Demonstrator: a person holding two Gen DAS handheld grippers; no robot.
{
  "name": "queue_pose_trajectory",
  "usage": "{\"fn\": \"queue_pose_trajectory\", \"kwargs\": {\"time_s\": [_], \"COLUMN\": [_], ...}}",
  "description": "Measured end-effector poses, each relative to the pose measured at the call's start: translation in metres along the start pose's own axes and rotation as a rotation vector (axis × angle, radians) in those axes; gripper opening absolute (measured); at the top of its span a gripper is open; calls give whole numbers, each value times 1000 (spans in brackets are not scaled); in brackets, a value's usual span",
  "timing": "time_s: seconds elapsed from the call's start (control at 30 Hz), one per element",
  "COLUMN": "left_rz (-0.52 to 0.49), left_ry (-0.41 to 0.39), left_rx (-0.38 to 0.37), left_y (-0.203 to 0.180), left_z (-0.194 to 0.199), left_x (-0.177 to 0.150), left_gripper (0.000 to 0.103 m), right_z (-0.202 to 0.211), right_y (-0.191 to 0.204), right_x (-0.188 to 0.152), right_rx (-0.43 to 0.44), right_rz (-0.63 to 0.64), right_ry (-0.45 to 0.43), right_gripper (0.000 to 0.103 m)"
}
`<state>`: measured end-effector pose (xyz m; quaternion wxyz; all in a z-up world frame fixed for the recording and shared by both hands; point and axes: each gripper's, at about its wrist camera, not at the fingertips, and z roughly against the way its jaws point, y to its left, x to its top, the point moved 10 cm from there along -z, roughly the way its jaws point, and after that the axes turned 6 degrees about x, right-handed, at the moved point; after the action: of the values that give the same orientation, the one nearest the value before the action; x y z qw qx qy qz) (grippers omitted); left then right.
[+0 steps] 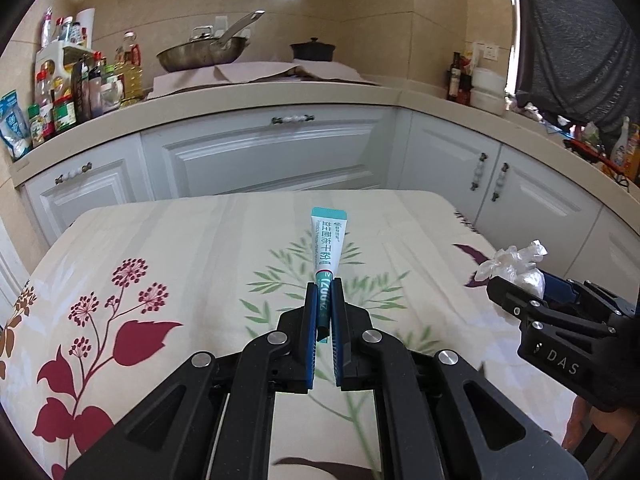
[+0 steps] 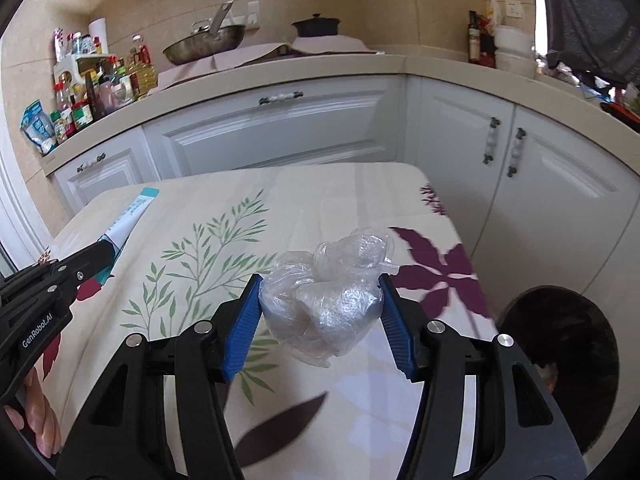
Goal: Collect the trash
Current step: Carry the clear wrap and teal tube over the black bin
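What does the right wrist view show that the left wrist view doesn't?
Only the right wrist view shows the dark round bin opening beside the table's right edge, and the blue pads pressing on both sides of the crumpled clear plastic bag. Only the left wrist view shows the left gripper shut on the white and teal tube head-on, with its printed face. Both show the tube, the bag, the floral tablecloth, and the white kitchen cabinets.

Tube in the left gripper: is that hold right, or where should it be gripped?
The hold looks sound. The left gripper clamps the tube across its dark lower end, pads on the flat faces, coming in along its length. The flattened body suits a pinch across the faces; the free sealed end sticks out forward above the tablecloth.
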<state>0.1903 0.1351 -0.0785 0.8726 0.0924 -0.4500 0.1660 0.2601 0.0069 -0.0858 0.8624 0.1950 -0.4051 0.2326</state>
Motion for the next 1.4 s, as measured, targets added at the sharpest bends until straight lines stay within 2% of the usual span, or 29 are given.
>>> {"fn": "queue_pose_trajectory", "kwargs": {"time_s": [0.47,0.93,1.17,1.4], "left_rz": [-86,-200,-244,-275], "left_ry": [-42,-60,-68,-67], "left_rx": [-128,-285,-347,-371], "left_y": [-82,-190,-236,-266], "left_z": [30,55,61,60], "left_x": [-2,-13,-20,-27], "left_gripper": [7,7,7,7], "right_z": [68,130,149,159], "right_y": [-91,-183,-213,-233], "right_x": [-17,-51,-60,-65], "right_rx": [-160,-320,-375,-402], "right_rz": [-96,-209,-234,-254], "right_ry": [-70,-106,-114,-125], "right_gripper": [55,55,55,55]}}
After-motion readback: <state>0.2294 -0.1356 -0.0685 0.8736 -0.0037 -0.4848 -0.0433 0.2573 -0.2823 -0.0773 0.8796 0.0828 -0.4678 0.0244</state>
